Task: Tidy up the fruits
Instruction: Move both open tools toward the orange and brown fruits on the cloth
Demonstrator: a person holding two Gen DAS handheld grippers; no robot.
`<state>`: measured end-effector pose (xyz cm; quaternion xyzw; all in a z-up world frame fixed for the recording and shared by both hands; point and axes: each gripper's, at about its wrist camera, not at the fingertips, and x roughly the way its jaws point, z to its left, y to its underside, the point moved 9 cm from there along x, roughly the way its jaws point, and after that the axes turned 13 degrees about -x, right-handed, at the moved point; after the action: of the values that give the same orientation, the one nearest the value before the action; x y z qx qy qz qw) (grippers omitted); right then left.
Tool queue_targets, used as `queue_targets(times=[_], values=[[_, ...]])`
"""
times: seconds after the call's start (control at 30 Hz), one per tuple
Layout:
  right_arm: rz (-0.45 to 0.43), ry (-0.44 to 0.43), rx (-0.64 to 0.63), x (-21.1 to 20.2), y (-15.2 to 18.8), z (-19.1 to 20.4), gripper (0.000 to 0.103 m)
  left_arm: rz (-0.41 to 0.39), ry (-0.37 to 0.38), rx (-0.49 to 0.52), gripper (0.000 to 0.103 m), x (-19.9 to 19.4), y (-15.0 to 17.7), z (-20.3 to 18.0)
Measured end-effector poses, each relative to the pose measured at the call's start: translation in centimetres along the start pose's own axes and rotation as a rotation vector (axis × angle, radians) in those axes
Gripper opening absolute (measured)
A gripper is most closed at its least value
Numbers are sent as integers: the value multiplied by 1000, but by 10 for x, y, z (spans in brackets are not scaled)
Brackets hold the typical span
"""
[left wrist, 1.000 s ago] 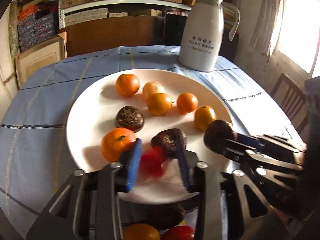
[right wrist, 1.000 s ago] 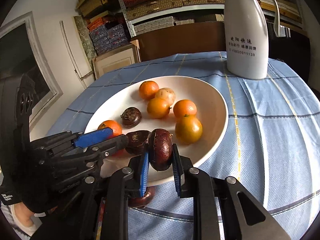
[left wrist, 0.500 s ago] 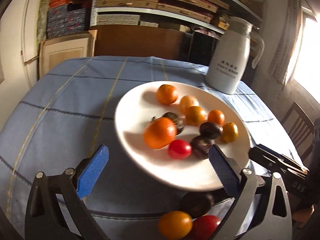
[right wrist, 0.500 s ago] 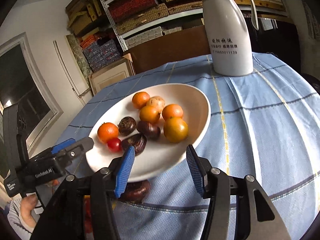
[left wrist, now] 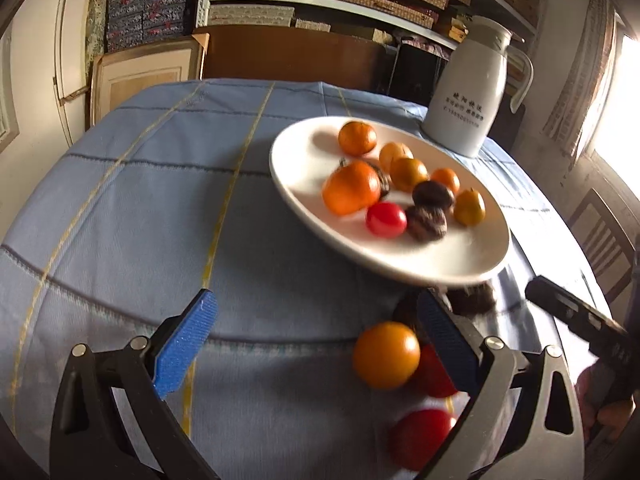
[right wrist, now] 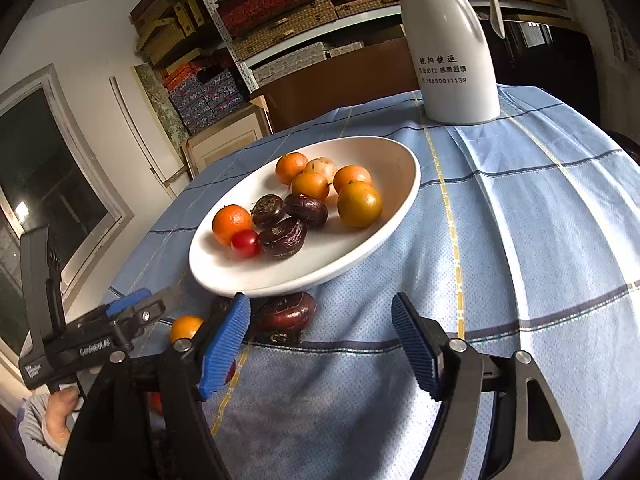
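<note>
A white plate (left wrist: 460, 256) (right wrist: 384, 240) on the blue tablecloth holds several oranges, dark passion fruits and one red tomato (left wrist: 385, 219) (right wrist: 245, 243). Loose on the cloth before the plate lie an orange (left wrist: 386, 354) (right wrist: 185, 328), red tomatoes (left wrist: 420, 432) and a dark passion fruit (right wrist: 286, 314). My left gripper (left wrist: 320, 344) is open and empty, with the loose orange just inside its right finger. My right gripper (right wrist: 322, 344) is open and empty, just behind the loose passion fruit.
A white thermos jug (left wrist: 472, 92) (right wrist: 452, 44) stands on the cloth behind the plate. Shelves of boxes (right wrist: 280, 4) line the wall beyond the table. A wooden chair (left wrist: 600, 236) stands at the right. The table edge curves close below both grippers.
Both grippers let go of their fruit onto the plate, opened wide, and pulled back toward the near table edge. The left gripper also swung left.
</note>
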<state>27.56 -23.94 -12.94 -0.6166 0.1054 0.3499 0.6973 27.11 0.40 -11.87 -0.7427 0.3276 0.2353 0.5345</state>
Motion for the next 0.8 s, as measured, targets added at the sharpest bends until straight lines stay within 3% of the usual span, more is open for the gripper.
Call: queue_targets(times=[0.17,0.33,0.5,0.6,0.7,0.8], values=[[25,-5,54,4,5,-9,78,58,-4,22,99,3,19,3],[26,-4,68,4,6,-11,79,73,15,-27,99,3,18,12],[29,-5,74,6,7,-13,80,-8,-119,-130,99,-13,4,59],[26,-8,66,5,6,-11,80,-30,19,-224,99,-29,0,65],[29,-7,67,5,7,-12,80,-12,35,-181,99,-30,7,57],[29,-6,70,4,7,-12,80,74,-57,-109,99,-9,24,54]])
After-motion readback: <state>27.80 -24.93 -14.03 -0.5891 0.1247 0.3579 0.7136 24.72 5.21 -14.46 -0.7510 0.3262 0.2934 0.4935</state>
